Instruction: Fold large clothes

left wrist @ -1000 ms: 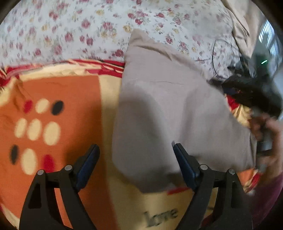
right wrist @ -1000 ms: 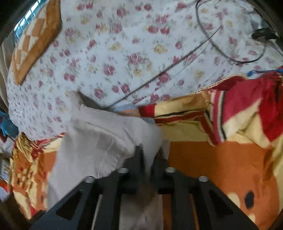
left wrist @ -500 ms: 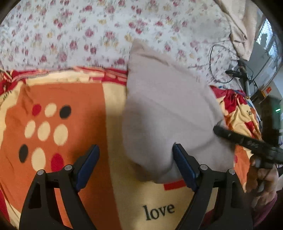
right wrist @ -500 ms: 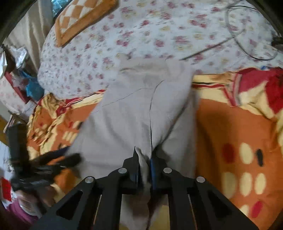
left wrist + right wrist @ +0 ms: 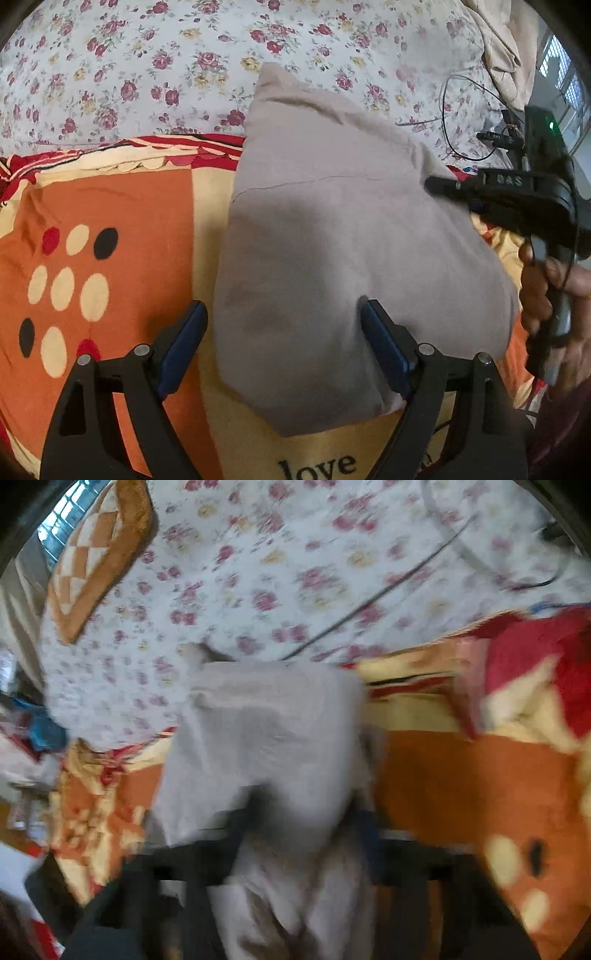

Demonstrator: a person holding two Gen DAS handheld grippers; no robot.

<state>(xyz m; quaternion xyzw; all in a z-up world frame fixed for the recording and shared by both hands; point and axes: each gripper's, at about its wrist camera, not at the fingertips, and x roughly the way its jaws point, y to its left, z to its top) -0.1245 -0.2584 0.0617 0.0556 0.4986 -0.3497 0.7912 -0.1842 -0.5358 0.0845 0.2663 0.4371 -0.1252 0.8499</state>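
Lying folded, grey garment [image 5: 332, 236], orange blanket [image 5: 122, 221]

garment [image 5: 343, 236]: plain grey-beige | blanket [image 5: 122, 221]: orange, cream band, red, cream and black dots | sheet [image 5: 147, 62]: white, small red-pink roses | cushion [image 5: 96, 554]: brown-and-white checks | gripper pads [image 5: 184, 343]: blue

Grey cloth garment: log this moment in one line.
grey cloth garment folded on orange patterned blanket | left gripper open astride hem | right gripper blurred

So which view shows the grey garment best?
The left wrist view: the grey garment lies sharp and nearly whole on the orange blanket. The right wrist view shows it motion-blurred, partly behind the gripper.
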